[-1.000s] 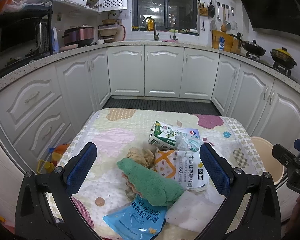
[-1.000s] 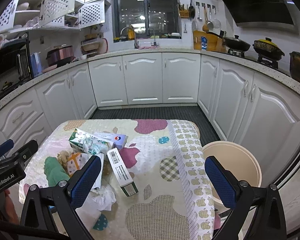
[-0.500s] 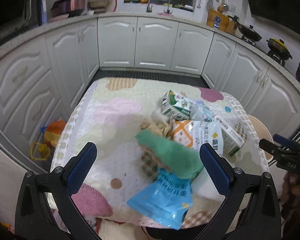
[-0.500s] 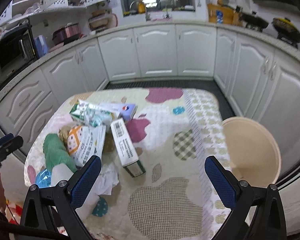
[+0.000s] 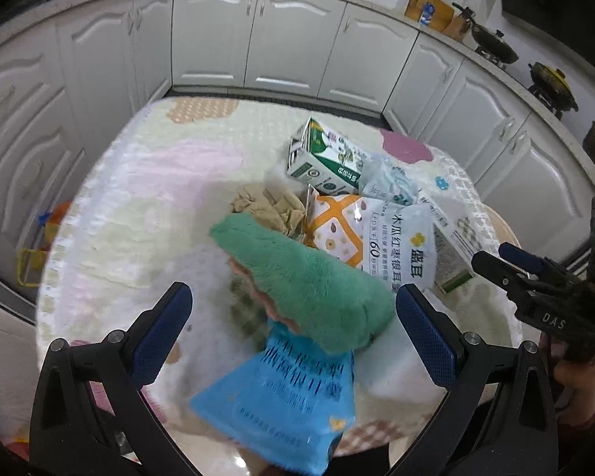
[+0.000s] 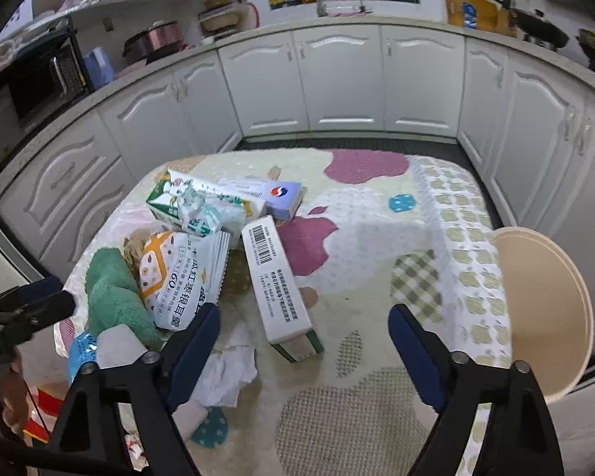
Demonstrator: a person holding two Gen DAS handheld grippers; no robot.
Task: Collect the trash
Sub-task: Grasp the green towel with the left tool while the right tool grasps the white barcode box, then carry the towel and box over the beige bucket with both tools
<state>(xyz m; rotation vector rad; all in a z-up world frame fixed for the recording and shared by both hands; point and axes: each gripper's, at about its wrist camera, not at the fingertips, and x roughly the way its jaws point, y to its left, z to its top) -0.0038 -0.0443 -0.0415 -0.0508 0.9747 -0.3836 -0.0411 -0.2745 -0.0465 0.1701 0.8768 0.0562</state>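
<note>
Trash pile: it lies on the left part of the table (image 6: 377, 317), on a quilted cloth with coloured patches; I count about nine pieces.
Milk carton (image 5: 325, 160): one, green and white, lying on its side at the far end of the pile.
Snack bag (image 5: 380, 238): one, white with an orange pattern, printed with Chinese characters and the number 60; it leans on the carton and on the green cloth.
Crumpled plastic wrapper (image 6: 208, 214): one, whitish with green print, on top of the carton; the writing is too creased to read.
Long white box (image 6: 277, 281): one, with a barcode and small Chinese text, just beside the snack bag, one end green.
Lilac box (image 6: 269, 194): one, with a round red and blue logo, behind the long box.
Green fluffy cloth (image 5: 309, 285): one, in the middle of the pile, over the blue bag.
Blue bag (image 5: 281, 400): one, at the near table edge, with white Chinese characters, blurred.
Brown crumpled paper (image 5: 265, 206): one, between carton and green cloth.
White crumpled paper (image 6: 226, 373): one, near the table's front edge.
Beige bin (image 6: 543, 309): one, round, standing beside the right edge of the table.
Left gripper (image 5: 293, 321): jaws spread wide, nothing between them, above the green cloth and blue bag.
Right gripper (image 6: 303, 337): jaws also spread apart, holding nothing, over the near end of the long box.
Writing on grippers: "DAS" is readable on the right one in the left view.
</note>
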